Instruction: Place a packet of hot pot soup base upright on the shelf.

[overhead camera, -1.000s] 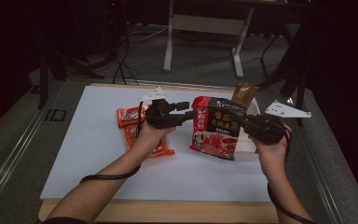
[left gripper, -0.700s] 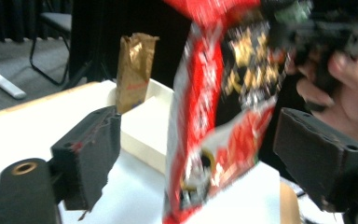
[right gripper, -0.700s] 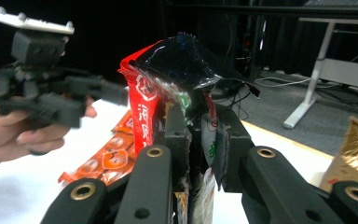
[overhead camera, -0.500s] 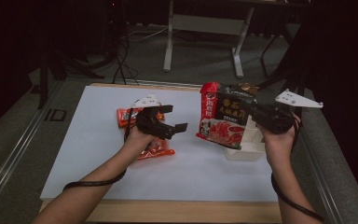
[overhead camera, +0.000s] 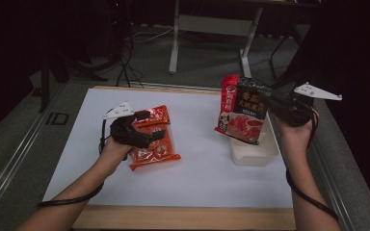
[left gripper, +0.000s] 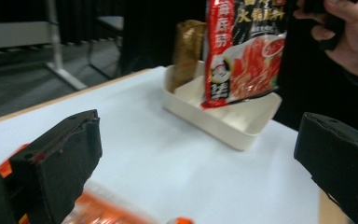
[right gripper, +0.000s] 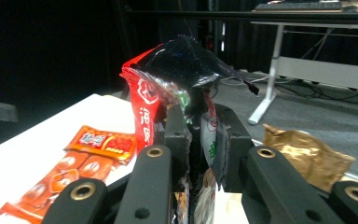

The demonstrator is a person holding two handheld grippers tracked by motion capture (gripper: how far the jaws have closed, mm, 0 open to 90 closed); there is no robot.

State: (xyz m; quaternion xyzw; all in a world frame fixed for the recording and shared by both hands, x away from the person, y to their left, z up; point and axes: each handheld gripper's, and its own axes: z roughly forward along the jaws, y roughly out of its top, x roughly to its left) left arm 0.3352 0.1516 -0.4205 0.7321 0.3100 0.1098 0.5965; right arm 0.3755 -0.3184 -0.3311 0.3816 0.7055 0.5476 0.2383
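Note:
A red-and-black food pouch (overhead camera: 243,110) hangs upright over a white tray (overhead camera: 253,154) at the right. My right gripper (overhead camera: 272,105) is shut on its upper edge; in the right gripper view the pouch (right gripper: 177,70) rises from between the closed jaws of the right gripper (right gripper: 200,140). My left gripper (overhead camera: 151,125) hovers over two orange snack packets (overhead camera: 154,151) at the left. Its jaws have just been opening and now stand wide, with nothing between them. The left gripper (left gripper: 198,177) looks across at the pouch (left gripper: 244,51) and tray (left gripper: 223,116).
A gold packet (left gripper: 189,51) leans in the tray's far end, also seen from the right as a gold packet (right gripper: 305,154). A second orange packet (overhead camera: 151,115) lies behind the left gripper. White table surface (overhead camera: 197,163) spreads between the hands.
The left gripper opened, drew away from the pouch and moved left over the orange packets. The right gripper carried the pouch right and a little higher, above the tray.

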